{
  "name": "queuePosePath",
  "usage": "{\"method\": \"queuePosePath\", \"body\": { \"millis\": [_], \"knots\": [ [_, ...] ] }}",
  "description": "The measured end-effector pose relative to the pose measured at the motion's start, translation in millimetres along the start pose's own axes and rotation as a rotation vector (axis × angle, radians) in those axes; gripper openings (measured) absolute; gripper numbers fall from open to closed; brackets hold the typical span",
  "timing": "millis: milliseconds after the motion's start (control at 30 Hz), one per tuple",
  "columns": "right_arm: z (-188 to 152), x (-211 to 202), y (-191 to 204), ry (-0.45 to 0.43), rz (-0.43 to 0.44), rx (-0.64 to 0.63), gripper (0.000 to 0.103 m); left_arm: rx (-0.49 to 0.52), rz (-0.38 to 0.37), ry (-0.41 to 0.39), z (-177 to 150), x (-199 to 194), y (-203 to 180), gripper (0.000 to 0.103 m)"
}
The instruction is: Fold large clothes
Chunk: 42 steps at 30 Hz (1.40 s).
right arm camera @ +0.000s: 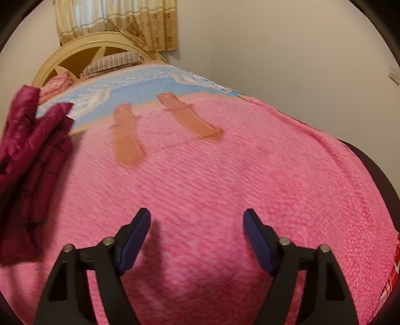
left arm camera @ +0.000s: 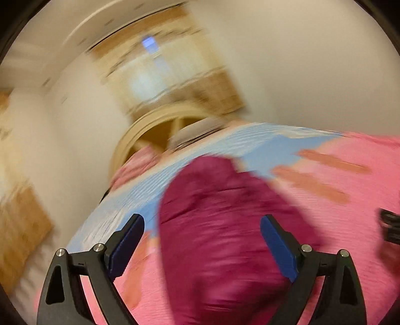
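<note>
A dark magenta quilted jacket lies on a pink bedspread. In the blurred left wrist view it sits straight ahead of my left gripper, which is open with the jaws wide apart and the jacket between and beyond them. In the right wrist view the jacket is bunched at the far left of the bed. My right gripper is open and empty above the bare pink bedspread, well to the right of the jacket.
The bedspread has a light blue band and two orange patches toward the head. A striped pillow and a cream headboard stand at the far end, under curtains. A wall runs along the bed's right side.
</note>
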State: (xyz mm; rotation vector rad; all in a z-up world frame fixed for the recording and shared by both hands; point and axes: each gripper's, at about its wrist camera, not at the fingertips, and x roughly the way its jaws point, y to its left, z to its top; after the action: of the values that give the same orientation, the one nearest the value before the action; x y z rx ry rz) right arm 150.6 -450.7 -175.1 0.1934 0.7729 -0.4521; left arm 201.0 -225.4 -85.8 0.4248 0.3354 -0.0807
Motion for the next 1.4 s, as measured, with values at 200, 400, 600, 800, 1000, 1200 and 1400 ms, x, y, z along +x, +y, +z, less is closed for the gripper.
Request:
{"method": "queuePosePath", "body": {
  "millis": [200,400,600,800,1000,1200,1400],
  "knots": [
    [45.8,-33.0,56.6,-0.093,0.122,-0.029,0.078,-0.270,0.196,0.216,-10.4,80.4,94.5,0.094],
    [110.9,-77.2,166.2,-0.200,0.189,-0.178,0.075,-0.375,0.250,0.307,-12.5,127.3,126.0,0.094],
    [133.0,-47.2,250.1,-0.217,0.259,-0.243,0.059,-0.461,0.209,0.403,-20.6,165.0,128.0,0.095],
    [108.4,37.4,242.1,-0.085,0.258,-0.239,0.053,-0.440,0.154,0.402,-28.2,178.5,104.1,0.095],
    [83.6,69.9,204.9,-0.067,0.280,-0.150,0.053,-0.372,0.137,0.410,-31.1,196.9,71.0,0.095],
    [79.0,78.0,201.1,-0.054,0.308,-0.108,0.053,-0.341,0.158,0.417,-36.6,205.9,54.6,0.096],
    [79.6,86.1,200.2,-0.017,0.335,-0.077,0.054,-0.384,0.115,0.457,-45.1,217.6,56.2,0.098]
  ]
}}
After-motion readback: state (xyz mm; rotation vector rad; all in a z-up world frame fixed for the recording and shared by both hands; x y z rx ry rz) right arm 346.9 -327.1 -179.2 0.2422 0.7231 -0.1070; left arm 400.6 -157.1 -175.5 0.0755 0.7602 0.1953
